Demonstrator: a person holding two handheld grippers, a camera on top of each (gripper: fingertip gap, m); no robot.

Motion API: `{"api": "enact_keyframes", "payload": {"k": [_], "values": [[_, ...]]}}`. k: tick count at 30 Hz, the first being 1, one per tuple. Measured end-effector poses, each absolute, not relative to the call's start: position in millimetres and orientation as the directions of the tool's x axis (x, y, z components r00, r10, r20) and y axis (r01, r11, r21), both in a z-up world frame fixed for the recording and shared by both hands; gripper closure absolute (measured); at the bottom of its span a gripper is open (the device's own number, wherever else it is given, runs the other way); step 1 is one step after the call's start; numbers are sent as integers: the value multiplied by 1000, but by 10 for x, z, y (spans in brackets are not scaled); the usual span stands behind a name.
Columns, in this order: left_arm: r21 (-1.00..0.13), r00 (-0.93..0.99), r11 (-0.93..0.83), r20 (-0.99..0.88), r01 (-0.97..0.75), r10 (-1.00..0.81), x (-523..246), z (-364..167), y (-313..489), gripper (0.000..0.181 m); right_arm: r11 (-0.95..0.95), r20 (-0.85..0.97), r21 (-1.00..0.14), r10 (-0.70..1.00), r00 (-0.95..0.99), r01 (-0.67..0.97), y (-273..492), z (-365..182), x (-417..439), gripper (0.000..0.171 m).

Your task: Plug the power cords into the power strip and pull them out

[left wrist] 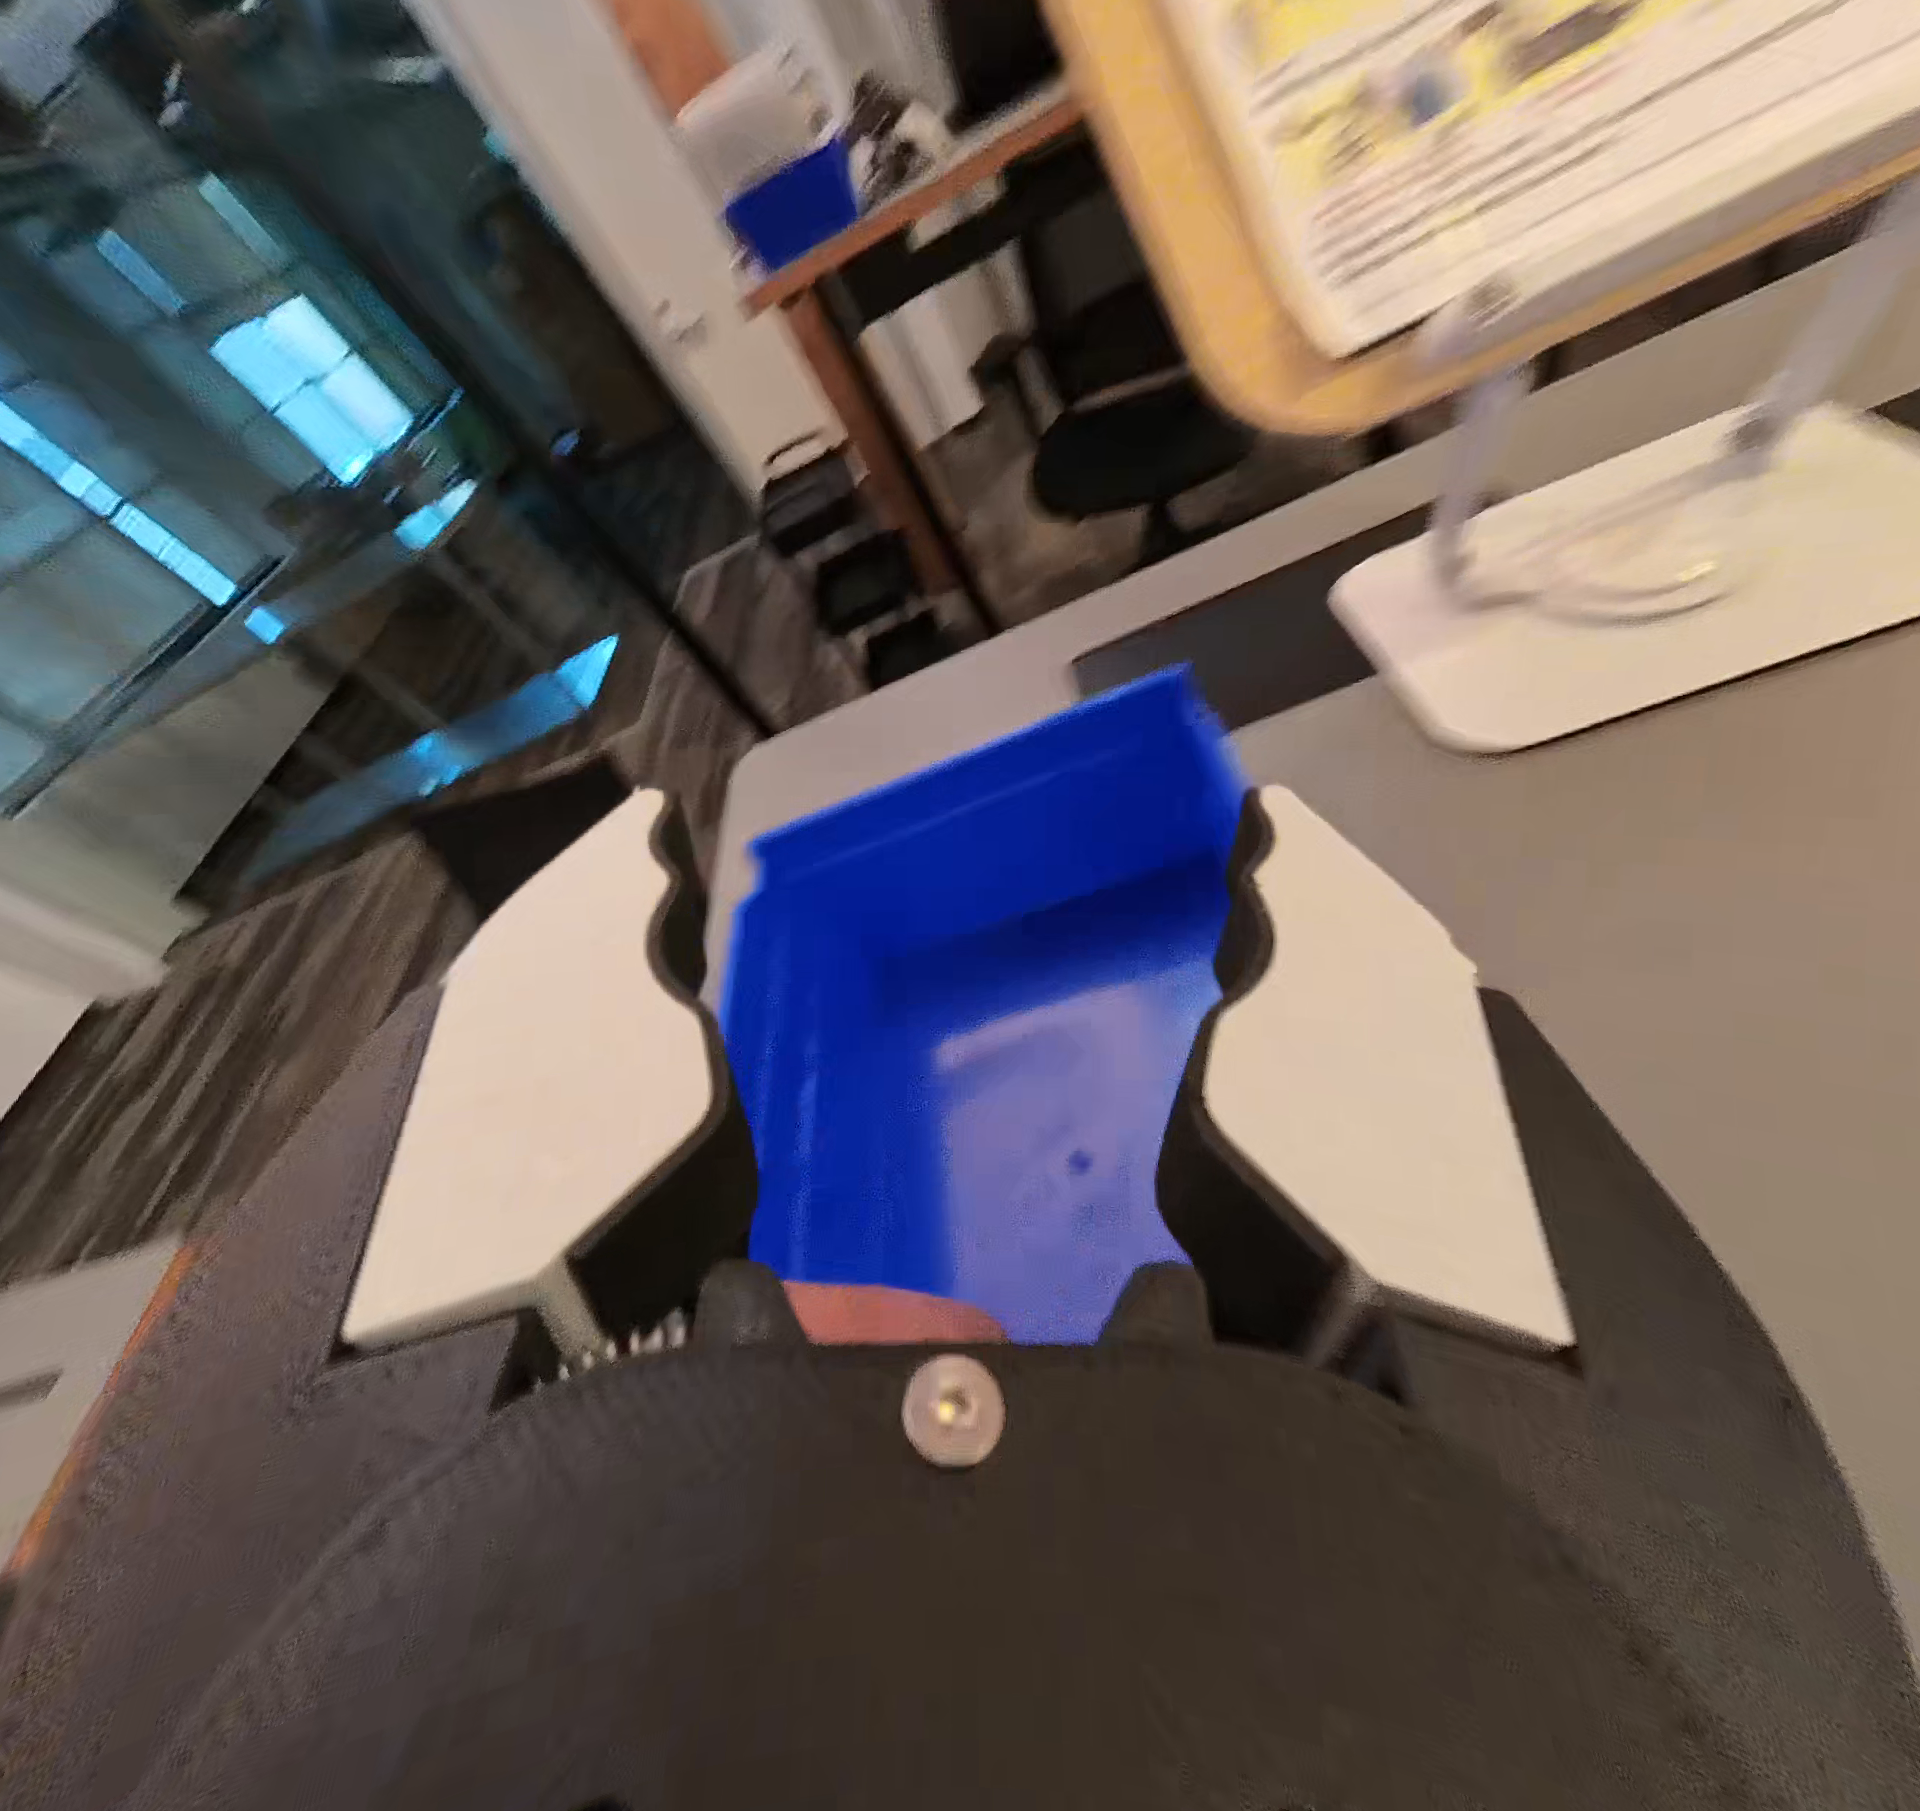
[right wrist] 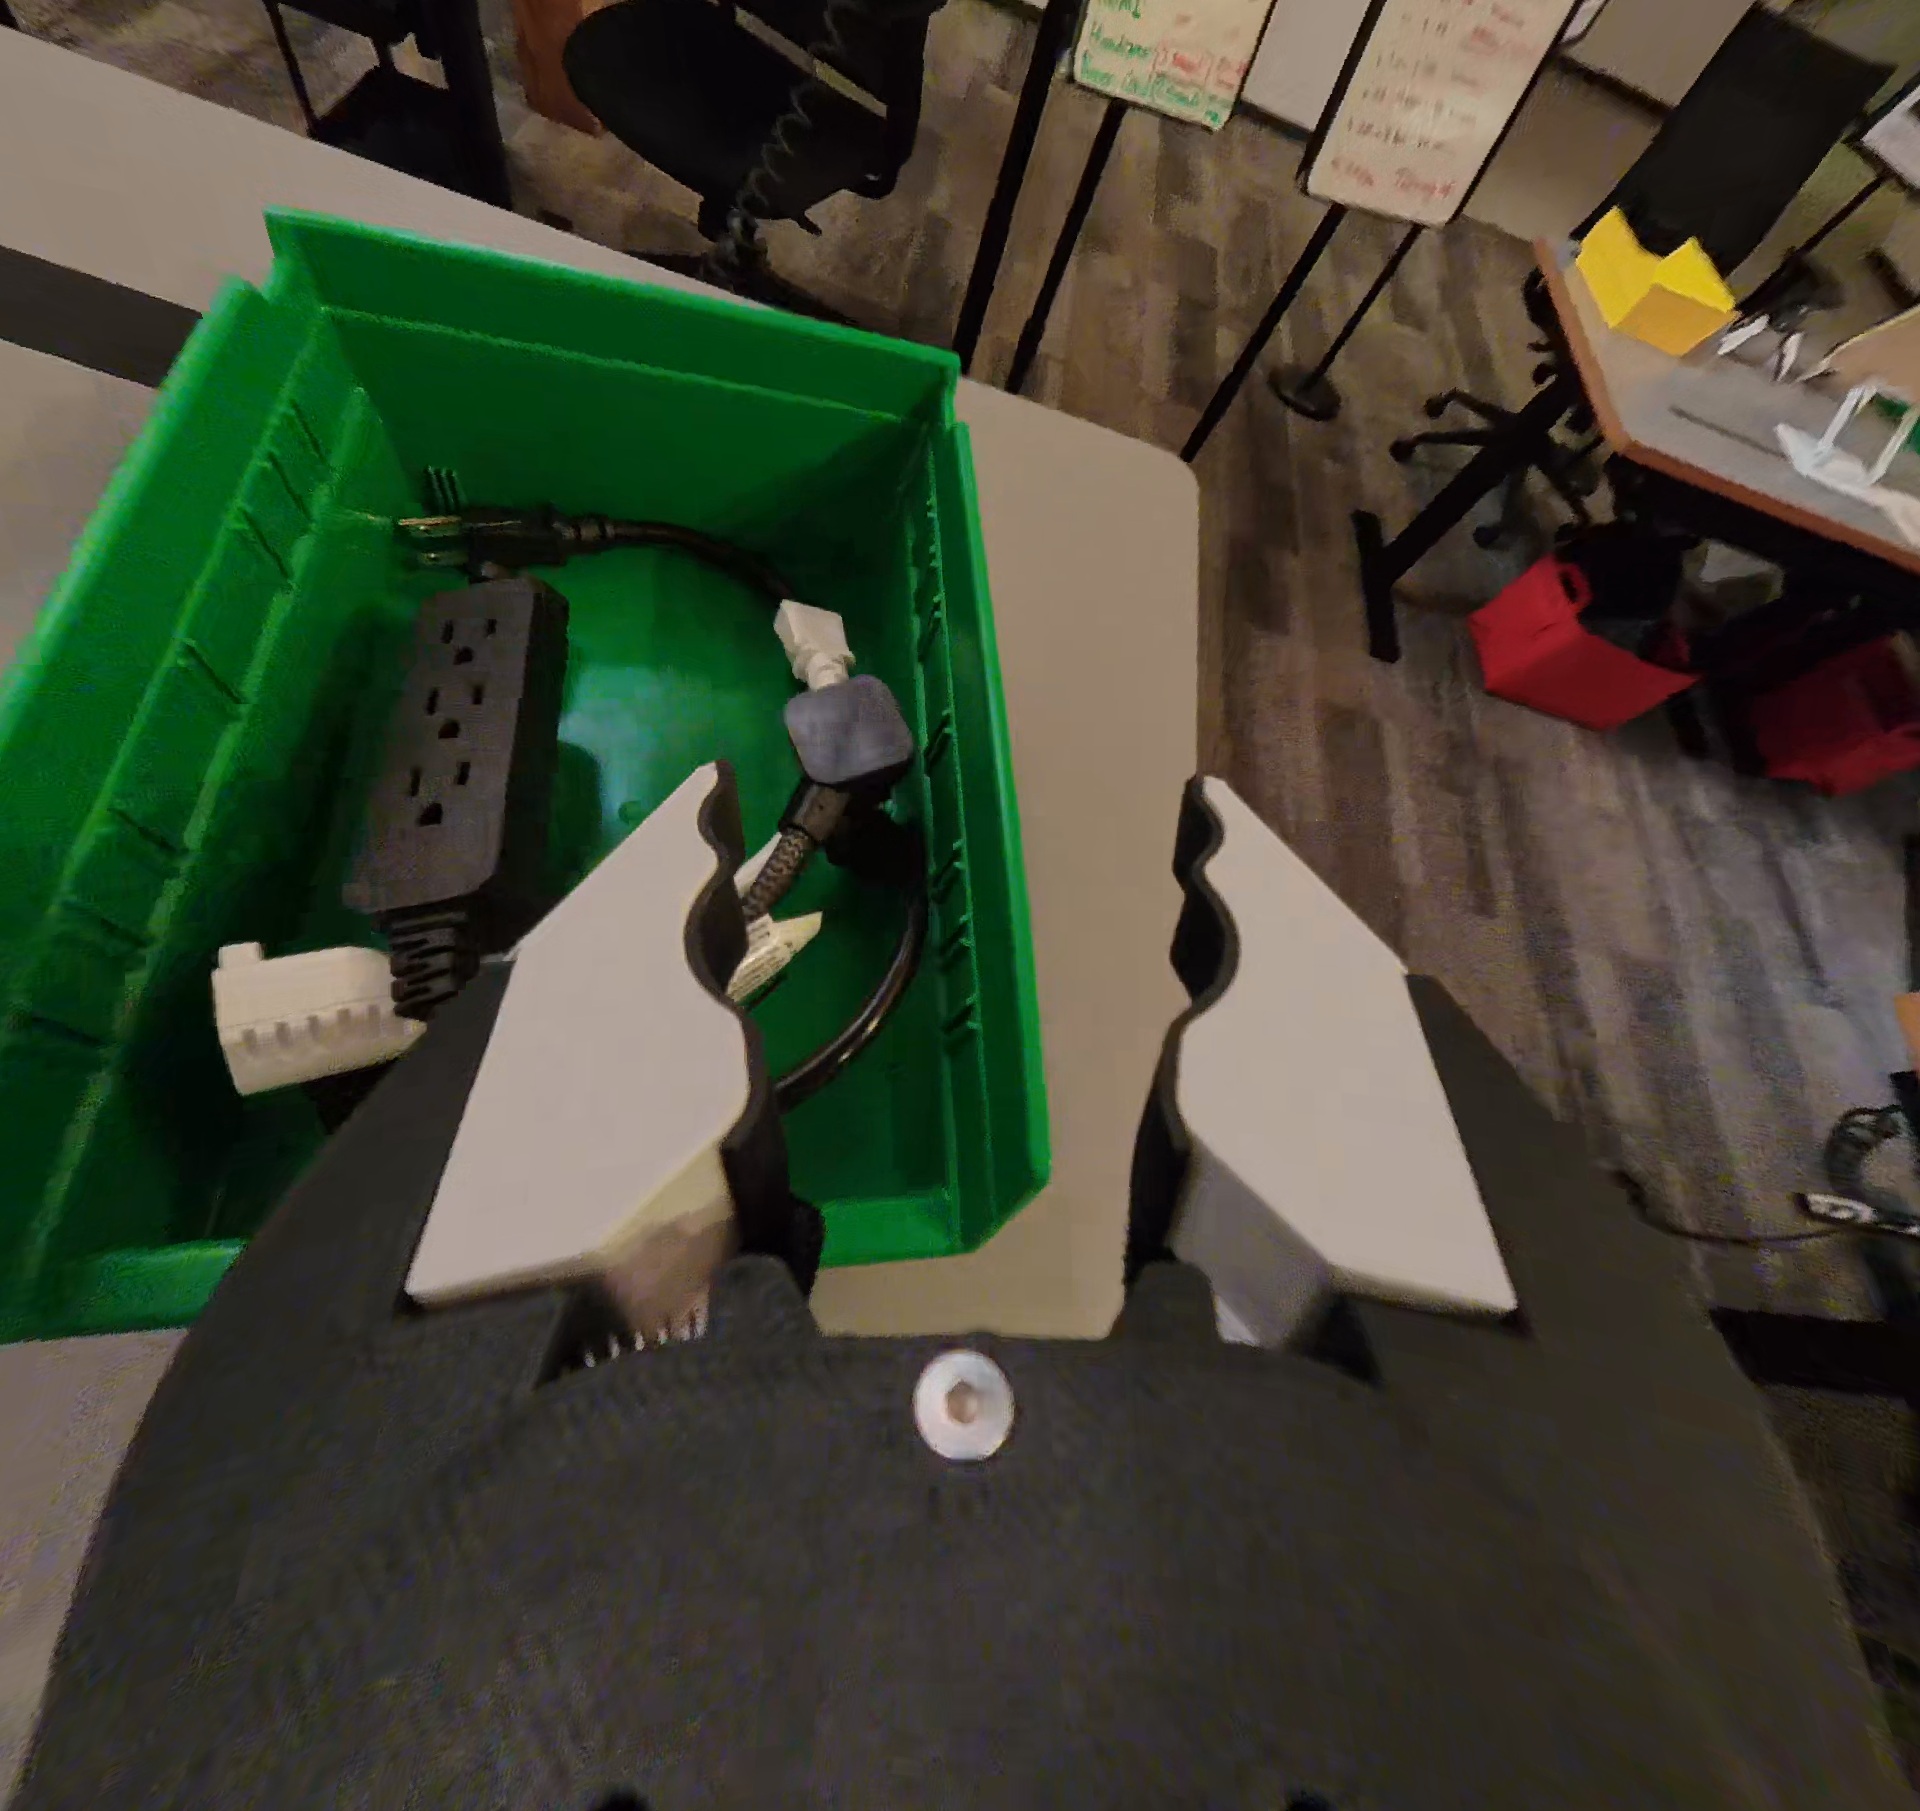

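Observation:
In the right wrist view a green bin on a grey table holds a black power strip with three outlets facing up, its black cord curling round to a pronged plug. A grey-blue plug on a braided cord, a small white connector and a white block also lie inside. My right gripper is open and empty above the bin's right wall. In the blurred left wrist view my left gripper is open and empty above a blue bin that looks empty.
The table edge lies just right of the green bin, with carpet beyond. A white stand base holding a tilted printed board stands on the table right of the blue bin. Chairs, whiteboards and another table stand farther off. Left tips to right tips: about 80 centimeters. About 12 centimeters separates my right fingertips from the white block.

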State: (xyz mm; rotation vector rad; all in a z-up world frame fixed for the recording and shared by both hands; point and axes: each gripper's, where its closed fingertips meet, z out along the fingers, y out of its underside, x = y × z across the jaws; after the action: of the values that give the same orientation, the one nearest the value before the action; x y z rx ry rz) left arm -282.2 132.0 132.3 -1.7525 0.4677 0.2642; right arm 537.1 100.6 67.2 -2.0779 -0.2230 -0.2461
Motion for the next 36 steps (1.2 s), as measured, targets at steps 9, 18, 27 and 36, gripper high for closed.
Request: {"api": "enact_keyframes", "payload": {"k": [9,18,27,36], "values": [[-814,946,-513,-324,-272,11,-4355,393,986,89,-625,108,-760,151,983,180,1104,-146,5620,120],[-745,970,-629,-233,-223,-68,-4488,-316,1018,138,-644,31,-740,256,966,194,1086,-232,5486,151],[-791,973,-572,-136,-219,-185,-4308,-355,1184,171,-646,86,-725,258,962,238,943,-240,5232,159],[-858,965,-477,-76,-192,-251,-4109,-282,1282,176,-656,77,-731,194,978,187,691,-238,4687,159]]}}
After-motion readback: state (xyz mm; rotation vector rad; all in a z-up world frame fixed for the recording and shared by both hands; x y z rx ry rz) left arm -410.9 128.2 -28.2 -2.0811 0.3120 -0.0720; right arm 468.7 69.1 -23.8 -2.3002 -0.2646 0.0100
